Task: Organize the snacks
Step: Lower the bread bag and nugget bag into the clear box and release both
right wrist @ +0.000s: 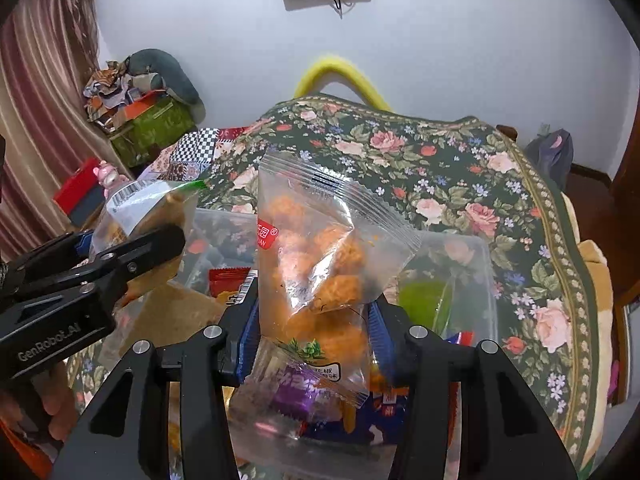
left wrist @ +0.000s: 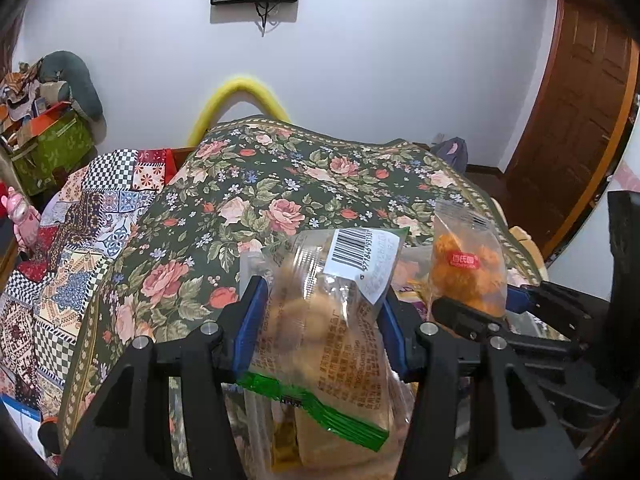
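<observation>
- Left wrist view: left gripper (left wrist: 320, 320) clenched on a clear plastic packet of pale round biscuits with a barcode sticker and a green sealed edge (left wrist: 320, 320), blue pads pinching it from both sides around mid-height. Packet held up in the air over the dark green rose-print cloth on the table (left wrist: 248, 192), not resting on anything.
- Same view, off to the right: right gripper (left wrist: 472, 312) grasping a small clear bag of orange crunchy snack pieces with a red logo (left wrist: 466, 268), lifted to about the same height, just beside the biscuits.
- Pose here: left gripper roughly level, pointing forward across the table toward the white wall (left wrist: 360, 60), packet standing upright between the fingers.
- Right wrist view: orange bag squeezed between the blue pads near its lower half, top seal sticking up and slightly twisted. Below it, a clear plastic bin (right wrist: 486, 276) with other wrapped snacks inside, a purple wrapper (right wrist: 298, 390) and something green (right wrist: 424, 300) among them. Hard to say where the bin walls end, too much glare.
- Left gripper at the left edge of this view, reaching in from the side.
- Doing this step well, best guess: keep both grips firm, lower one bag at a time, and let go only once it sits with its matching kind, so crisps don't get crushed.
</observation>
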`<state>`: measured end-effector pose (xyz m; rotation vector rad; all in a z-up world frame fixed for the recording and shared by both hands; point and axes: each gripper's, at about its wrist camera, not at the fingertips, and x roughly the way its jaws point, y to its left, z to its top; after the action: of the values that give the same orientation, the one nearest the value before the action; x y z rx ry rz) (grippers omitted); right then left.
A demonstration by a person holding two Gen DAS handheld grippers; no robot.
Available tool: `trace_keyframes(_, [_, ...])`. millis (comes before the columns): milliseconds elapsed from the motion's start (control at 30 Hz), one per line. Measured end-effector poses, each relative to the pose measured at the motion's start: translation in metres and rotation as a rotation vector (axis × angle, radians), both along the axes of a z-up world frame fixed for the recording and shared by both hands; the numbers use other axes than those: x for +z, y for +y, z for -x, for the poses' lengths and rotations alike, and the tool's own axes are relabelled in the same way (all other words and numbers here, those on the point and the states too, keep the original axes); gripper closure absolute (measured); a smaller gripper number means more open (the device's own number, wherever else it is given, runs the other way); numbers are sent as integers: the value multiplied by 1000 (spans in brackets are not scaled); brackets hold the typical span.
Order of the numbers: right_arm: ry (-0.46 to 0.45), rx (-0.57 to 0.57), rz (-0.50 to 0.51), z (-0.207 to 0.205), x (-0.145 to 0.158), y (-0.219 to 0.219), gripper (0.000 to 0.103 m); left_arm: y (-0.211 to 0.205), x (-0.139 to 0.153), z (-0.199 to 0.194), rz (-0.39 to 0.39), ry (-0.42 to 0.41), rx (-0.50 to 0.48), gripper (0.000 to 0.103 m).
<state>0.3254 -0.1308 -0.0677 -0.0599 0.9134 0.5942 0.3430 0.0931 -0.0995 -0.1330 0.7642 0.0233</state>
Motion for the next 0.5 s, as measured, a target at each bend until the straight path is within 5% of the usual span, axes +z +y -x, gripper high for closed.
trace_keyframes(500, [-16, 21, 16, 17, 15, -10, 55, -10, 8, 24, 5, 3, -47, 38])
